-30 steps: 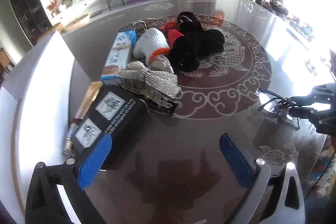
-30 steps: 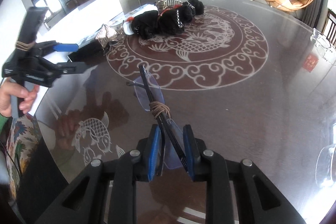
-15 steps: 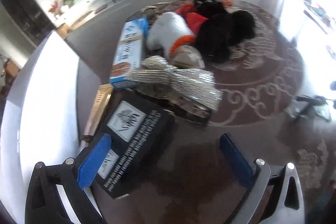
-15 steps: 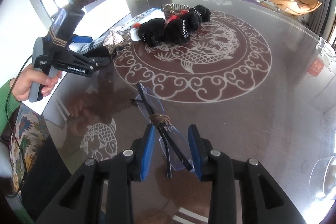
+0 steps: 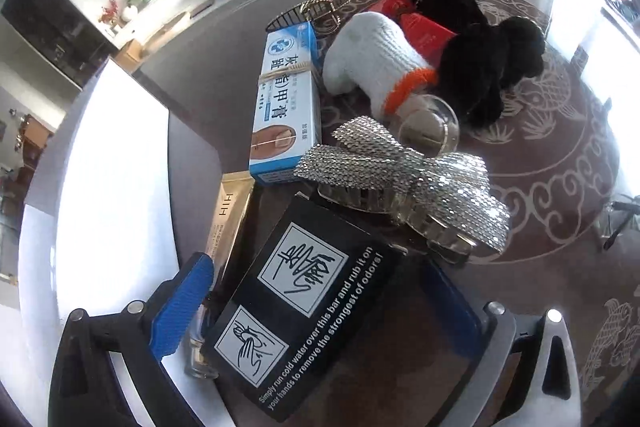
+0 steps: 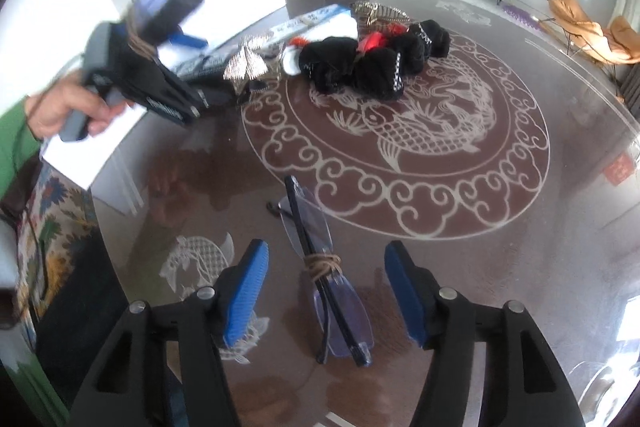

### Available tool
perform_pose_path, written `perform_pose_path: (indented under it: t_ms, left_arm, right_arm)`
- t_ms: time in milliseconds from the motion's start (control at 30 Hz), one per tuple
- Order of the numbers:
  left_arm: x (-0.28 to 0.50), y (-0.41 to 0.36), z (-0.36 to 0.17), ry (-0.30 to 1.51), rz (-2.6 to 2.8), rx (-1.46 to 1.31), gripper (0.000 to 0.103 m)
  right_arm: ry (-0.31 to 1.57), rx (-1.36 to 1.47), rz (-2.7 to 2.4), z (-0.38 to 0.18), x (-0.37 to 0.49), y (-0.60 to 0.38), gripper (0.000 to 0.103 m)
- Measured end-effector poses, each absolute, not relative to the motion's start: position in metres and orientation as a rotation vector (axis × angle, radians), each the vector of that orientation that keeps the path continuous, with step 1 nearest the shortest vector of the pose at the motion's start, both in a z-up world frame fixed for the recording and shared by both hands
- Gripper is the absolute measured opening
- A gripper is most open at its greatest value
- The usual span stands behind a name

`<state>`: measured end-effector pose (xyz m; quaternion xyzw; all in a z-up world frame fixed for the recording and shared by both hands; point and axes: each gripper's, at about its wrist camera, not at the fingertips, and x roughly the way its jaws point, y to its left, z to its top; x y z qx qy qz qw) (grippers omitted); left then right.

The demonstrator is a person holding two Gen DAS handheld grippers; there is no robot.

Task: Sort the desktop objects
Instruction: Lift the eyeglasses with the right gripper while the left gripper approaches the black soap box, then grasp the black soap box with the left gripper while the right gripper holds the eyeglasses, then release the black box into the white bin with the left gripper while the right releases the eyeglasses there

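Letting go of the folded glasses (image 6: 326, 281) with the right gripper (image 6: 324, 291), whose jaws have just been opening: its blue pads stand clear on either side, and the glasses lie flat on the glass table (image 6: 500, 267) between them, untouched. My read is that the release is done and the next pick belongs to the left gripper (image 5: 316, 311), which hangs spread wide over the black box (image 5: 316, 311) at the near end of the pile, one pad beside its left edge, the other hidden behind its right corner. To do this well I'd come straight down, square the pads to the box's long sides, and keep clear of the sparkly bow clip (image 5: 404, 183) resting against its far edge, so it doesn't drag along. Against a second ago, the right pads were pinching the glasses and now they're apart; the left gripper has closed in from open tabletop onto the box, and the blue carton (image 5: 286, 103) and white sock (image 5: 376, 67) loom far larger.
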<state>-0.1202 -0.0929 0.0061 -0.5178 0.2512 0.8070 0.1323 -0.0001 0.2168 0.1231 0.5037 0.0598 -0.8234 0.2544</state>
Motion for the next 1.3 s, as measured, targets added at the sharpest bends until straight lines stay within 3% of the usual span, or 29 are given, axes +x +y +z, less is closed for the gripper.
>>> perform_pose_path:
  t_ms: [133,267,467,500,533,567,667,700,1033,1167,1300]
  left_arm:
    - [-0.115,-0.116,0.000,0.379,2.190,-1.645,0.103]
    - [-0.087,-0.112,0.004,0.485,2.082,-1.606,0.103]
    - [-0.084,-0.121,0.011,0.369,2.233,-1.615,0.101]
    - [-0.081,-0.122,0.015,0.353,2.262,-1.594,0.088]
    - [-0.078,-0.124,0.020,0.338,2.293,-1.570,0.064]
    - [-0.076,-0.127,0.025,0.309,2.314,-1.558,0.057]
    - [-0.067,-0.134,0.036,0.230,2.335,-1.538,0.058]
    - [-0.062,-0.135,0.040,0.213,2.337,-1.523,0.058]
    - [-0.045,-0.206,0.132,-0.176,2.414,-1.343,0.058]
    - [-0.050,-0.283,0.167,-0.212,2.563,-1.352,0.058]
    - [-0.040,-0.351,0.151,-0.261,2.697,-1.474,0.058]
  right_arm:
    - [0.137,1.390,-2.241,0.122,0.009,0.228,0.062]
    - [0.177,1.425,-2.212,0.118,0.010,0.234,0.062]
    - [0.255,1.507,-2.097,0.100,-0.015,0.217,0.063]
    - [0.281,1.513,-2.093,0.098,-0.017,0.213,0.063]
    - [0.315,1.516,-2.083,0.095,-0.018,0.208,0.063]
    - [0.370,1.527,-2.069,0.092,-0.019,0.202,0.062]
    - [0.516,1.566,-2.066,0.087,-0.015,0.194,0.016]
    - [0.501,1.576,-2.056,0.088,-0.015,0.195,0.012]
    - [0.243,1.420,-2.159,0.191,-0.033,0.175,0.012]
    - [0.195,1.262,-2.118,0.248,-0.053,0.092,0.012]
    - [0.122,1.154,-2.032,0.272,-0.061,-0.004,0.012]
